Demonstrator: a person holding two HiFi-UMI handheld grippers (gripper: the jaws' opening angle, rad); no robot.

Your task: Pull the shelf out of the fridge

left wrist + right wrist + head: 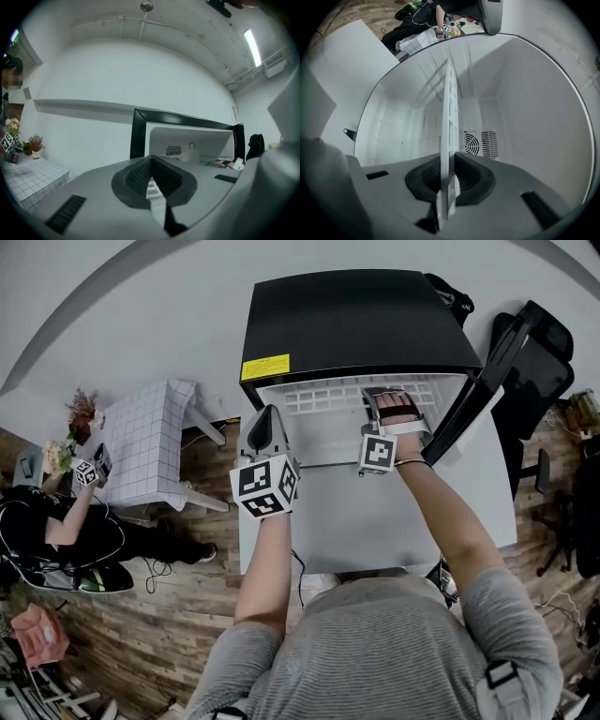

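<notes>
Your right tool [390,399] is pinching the white shelf [319,397] at its front edge, towards the right side of the fridge [356,320]. In the right gripper view the shelf [451,112] shows edge-on as a thin white grid running straight away from you into the white interior. The right tool [448,187] has one dark pad pressed on each face of it. A round vent [472,143] sits on the back wall behind the shelf.

The shelf lies inside the fridge, with its front edge at the opening, where you hold it. The fridge is black outside and stands on the white worktop [375,521]. Its door [473,395] is swung open to your right.

Your left tool [265,418] is beside the left front corner of the fridge, outside it, and touches nothing. In the left gripper view the left tool [152,176] has its pads pressed together with nothing between them, and it points level past the black frame of the fridge [139,136] towards the wall.

To your left stands a small table [141,442] with a checked cloth, and beside it a seated person [56,526] holds up a marker cube [91,470]. A black chair [539,362] stands to the right of the door
</notes>
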